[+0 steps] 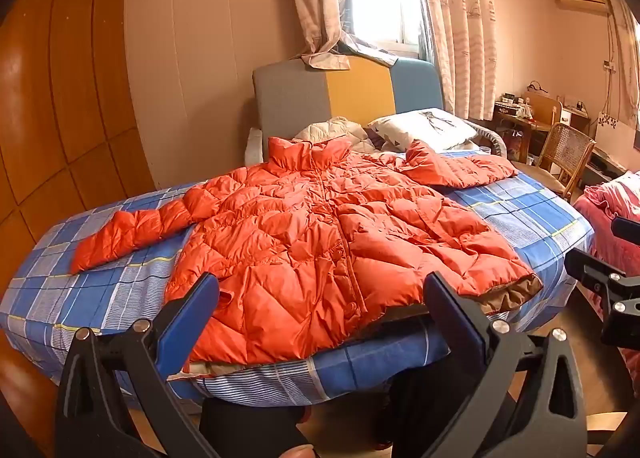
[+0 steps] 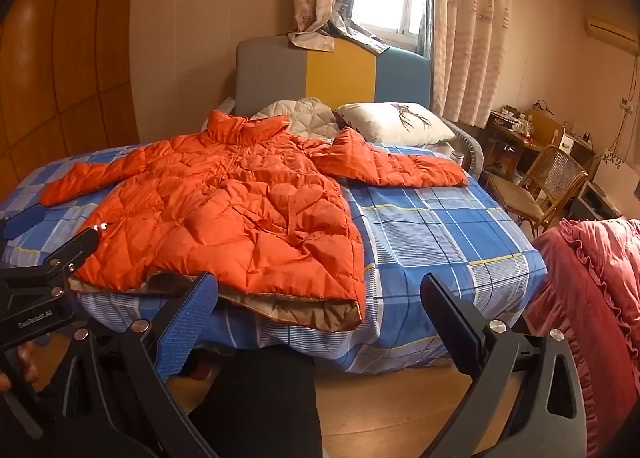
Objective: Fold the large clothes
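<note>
Left wrist view: both hand-held grippers (image 1: pixel 322 310) (image 2: pixel 319 310) were held wide, empty; soft, light jacket (image 1: pixel 320 242), best taken at its 6 o'clock hem.

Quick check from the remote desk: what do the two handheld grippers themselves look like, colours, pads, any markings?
Both are black plastic frames with silver rivets. The left gripper and right gripper each carry ribbed blue pads on their fingers. White "GenRobot.AI" lettering marks the left unit's body. No cables visible.

Left hand-held gripper (image 1: pixel 320 290): fingers spread wide, nothing between them, held level and pointing forward. Right hand-held gripper (image 2: pixel 318 290): fingers likewise spread wide, nothing gripped, held level just beside the left.
</note>
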Available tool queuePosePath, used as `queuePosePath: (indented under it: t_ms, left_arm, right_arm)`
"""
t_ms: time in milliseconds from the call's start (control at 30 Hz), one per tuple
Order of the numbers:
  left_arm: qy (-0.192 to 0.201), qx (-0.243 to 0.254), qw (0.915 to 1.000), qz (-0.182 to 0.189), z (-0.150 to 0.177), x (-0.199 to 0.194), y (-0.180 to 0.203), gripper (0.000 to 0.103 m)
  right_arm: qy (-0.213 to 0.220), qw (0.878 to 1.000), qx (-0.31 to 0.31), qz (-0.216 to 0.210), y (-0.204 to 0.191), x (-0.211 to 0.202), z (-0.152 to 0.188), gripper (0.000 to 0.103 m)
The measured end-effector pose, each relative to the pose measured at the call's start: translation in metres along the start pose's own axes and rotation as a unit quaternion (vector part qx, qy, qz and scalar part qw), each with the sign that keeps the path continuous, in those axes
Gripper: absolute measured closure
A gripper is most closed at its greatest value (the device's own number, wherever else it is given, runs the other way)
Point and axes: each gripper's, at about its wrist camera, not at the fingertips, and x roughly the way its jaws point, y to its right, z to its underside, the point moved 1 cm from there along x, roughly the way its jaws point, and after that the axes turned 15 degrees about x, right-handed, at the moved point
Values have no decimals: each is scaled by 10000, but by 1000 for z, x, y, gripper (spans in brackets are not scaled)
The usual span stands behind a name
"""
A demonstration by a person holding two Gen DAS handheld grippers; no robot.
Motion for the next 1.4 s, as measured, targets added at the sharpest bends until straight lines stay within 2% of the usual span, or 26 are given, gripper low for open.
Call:
queuePosePath:
  t_ms: [1400]
  left_arm:
    - [-119,-55,9999,-42,4,4,-5,2]
  right_arm:
    - [-39,9999,147,13,7,4,1,3]
